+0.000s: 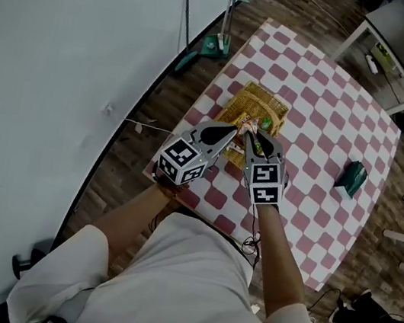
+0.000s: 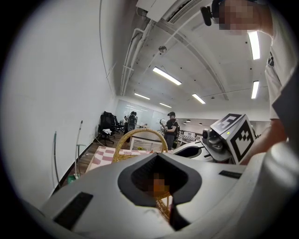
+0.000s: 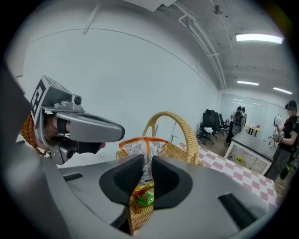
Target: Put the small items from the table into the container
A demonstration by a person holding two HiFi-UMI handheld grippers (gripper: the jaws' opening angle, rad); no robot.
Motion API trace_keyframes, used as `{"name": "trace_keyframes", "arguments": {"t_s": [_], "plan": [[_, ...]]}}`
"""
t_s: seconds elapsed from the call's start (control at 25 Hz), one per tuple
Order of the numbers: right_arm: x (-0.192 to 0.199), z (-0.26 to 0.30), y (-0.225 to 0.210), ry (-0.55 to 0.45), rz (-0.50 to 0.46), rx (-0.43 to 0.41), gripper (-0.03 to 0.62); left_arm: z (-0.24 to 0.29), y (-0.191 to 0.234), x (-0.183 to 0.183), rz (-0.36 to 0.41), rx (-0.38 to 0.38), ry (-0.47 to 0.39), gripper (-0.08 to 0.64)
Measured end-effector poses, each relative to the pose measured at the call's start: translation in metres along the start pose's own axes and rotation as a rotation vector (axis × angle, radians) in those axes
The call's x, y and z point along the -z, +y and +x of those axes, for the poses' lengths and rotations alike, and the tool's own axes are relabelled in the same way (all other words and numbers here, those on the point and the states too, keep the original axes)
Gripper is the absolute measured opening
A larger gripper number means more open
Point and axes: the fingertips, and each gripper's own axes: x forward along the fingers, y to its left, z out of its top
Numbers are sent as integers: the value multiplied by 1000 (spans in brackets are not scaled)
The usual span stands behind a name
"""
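A wicker basket [image 1: 274, 106] with a hoop handle [image 3: 186, 130] stands near the front left edge of the checkered table [image 1: 324, 124]. My right gripper [image 1: 251, 133] is shut on an orange-edged snack packet [image 3: 139, 147], which is pinched upright between the pads just before the basket's near rim. My left gripper [image 1: 233, 131] is right beside it on the left, tips almost touching the right one, its jaws together with nothing seen in them. In the left gripper view the basket handle [image 2: 122, 141] rises beyond the jaws [image 2: 161, 186]. A dark green pouch [image 1: 352, 179] lies at the table's right side.
The table's near edge lies just under both grippers, with wood floor and a white wall to the left. A stand with a pole [image 1: 221, 41] is on the floor beyond the table's left corner. A white desk [image 1: 397, 40] and people are farther back.
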Motion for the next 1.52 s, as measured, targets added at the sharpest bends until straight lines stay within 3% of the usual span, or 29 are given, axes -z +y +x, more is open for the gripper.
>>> {"name": "trace_keyframes", "arguments": {"t_s": [0.36,0.68,1.2,1.52], "plan": [[17,26,-2,97,-18,24,88,9,15,27,-25,-5,48,8],[17,28,-3,83,4,31,103,7,16,28,-38,-4,46,8],[-4,-17,-7,-42,64,26,121,0,-8,4,-25,25,9,8],[-20,-78,-18,-153,127,57,121,-2,-54,-33,11,106,-54,8]]}}
